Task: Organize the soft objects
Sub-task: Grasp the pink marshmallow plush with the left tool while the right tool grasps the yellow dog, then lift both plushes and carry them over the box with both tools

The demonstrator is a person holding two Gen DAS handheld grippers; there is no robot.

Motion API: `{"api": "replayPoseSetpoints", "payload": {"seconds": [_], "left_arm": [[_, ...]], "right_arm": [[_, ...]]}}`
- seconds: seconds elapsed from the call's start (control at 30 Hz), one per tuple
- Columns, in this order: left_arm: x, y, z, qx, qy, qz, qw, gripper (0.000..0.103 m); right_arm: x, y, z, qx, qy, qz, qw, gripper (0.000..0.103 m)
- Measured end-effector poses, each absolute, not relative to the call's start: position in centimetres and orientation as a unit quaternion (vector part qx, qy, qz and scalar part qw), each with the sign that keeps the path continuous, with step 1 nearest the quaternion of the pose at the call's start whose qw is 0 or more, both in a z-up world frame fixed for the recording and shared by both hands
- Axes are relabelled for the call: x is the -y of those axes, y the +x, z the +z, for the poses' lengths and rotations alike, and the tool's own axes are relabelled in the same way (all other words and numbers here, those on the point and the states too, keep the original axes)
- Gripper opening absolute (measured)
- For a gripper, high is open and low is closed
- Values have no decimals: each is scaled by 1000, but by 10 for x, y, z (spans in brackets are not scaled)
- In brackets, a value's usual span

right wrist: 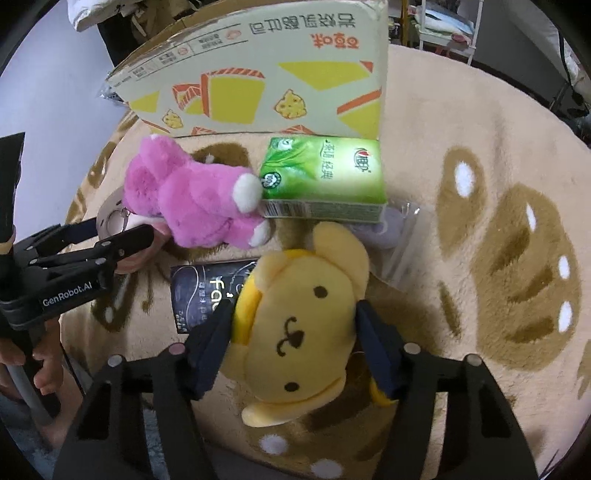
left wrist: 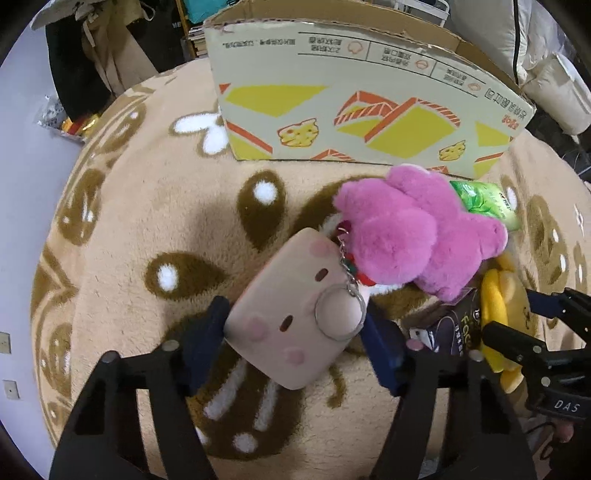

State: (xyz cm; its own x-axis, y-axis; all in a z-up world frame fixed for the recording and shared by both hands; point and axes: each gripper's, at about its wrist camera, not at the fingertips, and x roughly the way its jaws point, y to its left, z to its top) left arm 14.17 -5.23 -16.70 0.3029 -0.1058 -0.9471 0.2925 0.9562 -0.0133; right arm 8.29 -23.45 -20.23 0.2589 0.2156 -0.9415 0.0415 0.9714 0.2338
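Your left gripper (left wrist: 295, 328) pinches the beige squishy toast-faced keyring toy (left wrist: 295, 314) and your right gripper (right wrist: 295, 339) clamps the yellow plush dog (right wrist: 299, 332), each hold gentle, ready for the far printed cardboard box (left wrist: 369, 110)

We see a beige plush rug (left wrist: 147, 206) patterned with brown ovals and white dots, spread under everything; beside its left edge lies bare pale floor (left wrist: 22, 155); behind it, at the left, dark and tan garments (left wrist: 96, 55) hang or are heaped, with a small shiny gold-and-red wrapper (left wrist: 83, 125) at their foot, perhaps a sweet packet; stacked books (left wrist: 195, 40) stand further back; at the right rear lie white quilted bedding or cushions (left wrist: 546, 74); from the right wrist view, a white metal rack (right wrist: 450, 33) stands beyond the rug.
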Motion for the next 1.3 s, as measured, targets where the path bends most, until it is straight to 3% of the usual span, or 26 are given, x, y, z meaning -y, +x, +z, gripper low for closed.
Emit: {"api": "replayPoseSetpoints", "payload": {"seconds": [0.13, 0.5, 0.83, 1.3], "left_arm": [[49, 142, -166, -581, 60, -123, 802, 58], [51, 146, -173, -590, 72, -114, 796, 58], [46, 136, -165, -594, 40, -107, 796, 41], [37, 106, -136, -570, 14, -113, 814, 40]], "right_arm": [[236, 82, -204, -606, 106, 55, 787, 67], [240, 80, -199, -599, 101, 51, 793, 66], [240, 79, -193, -583, 97, 47, 805, 60], [261, 63, -147, -496, 134, 37, 857, 60]]}}
